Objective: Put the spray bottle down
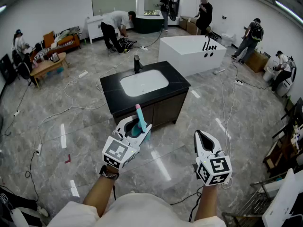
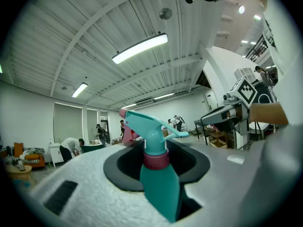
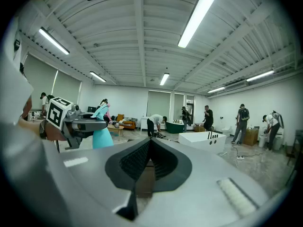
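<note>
My left gripper (image 1: 136,126) is shut on a teal spray bottle (image 1: 138,123) with a pink nozzle, and holds it in the air in front of the black vanity (image 1: 177,86). In the left gripper view the spray bottle (image 2: 158,178) stands between the jaws, its pink collar and trigger head above them. My right gripper (image 1: 202,138) hangs to the right, shut with nothing in it. The right gripper view shows the right gripper (image 3: 150,148) with its jaws together. The left gripper and the spray bottle (image 3: 101,135) are off to its left.
The vanity carries a white sink basin (image 1: 144,82) and a dark faucet (image 1: 137,63). A white bathtub (image 1: 189,56) stands behind it to the right. Cables run over the marble floor. Several people work along the far walls, and a low table (image 1: 47,66) is at the left.
</note>
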Demonstrator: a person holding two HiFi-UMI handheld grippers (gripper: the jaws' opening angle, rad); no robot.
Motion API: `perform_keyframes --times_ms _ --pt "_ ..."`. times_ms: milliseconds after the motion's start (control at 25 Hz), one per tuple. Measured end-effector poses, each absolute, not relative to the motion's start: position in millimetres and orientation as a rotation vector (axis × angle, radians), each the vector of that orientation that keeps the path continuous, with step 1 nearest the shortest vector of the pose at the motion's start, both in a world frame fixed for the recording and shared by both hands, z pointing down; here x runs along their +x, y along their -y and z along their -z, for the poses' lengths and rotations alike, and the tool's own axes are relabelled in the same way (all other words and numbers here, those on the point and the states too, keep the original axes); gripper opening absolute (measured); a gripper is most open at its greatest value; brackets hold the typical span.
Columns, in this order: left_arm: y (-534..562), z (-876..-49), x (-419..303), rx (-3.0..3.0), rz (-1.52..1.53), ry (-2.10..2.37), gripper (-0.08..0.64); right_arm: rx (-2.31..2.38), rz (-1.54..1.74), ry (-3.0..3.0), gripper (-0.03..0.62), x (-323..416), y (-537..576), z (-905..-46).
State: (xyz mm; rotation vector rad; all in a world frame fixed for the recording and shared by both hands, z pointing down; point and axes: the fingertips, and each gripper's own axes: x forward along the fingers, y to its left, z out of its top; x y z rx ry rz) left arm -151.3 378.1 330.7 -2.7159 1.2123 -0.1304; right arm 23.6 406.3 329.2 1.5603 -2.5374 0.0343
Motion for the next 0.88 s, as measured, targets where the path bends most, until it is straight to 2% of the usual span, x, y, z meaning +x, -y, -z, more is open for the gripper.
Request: perform_keyframes --times_ms 520,880 --pt "-372.0 -349.5 -108.1 -2.713 0.176 -1.258 0.152 1.432 -0.173 2.704 0.006 52.8 -388.5 -345.3" --pt "-291.1 -373.6 -83.2 -2.748 0.206 -1.238 0.152 1.407 -0.198 2.718 0.005 66.4 -308.0 -359.2"
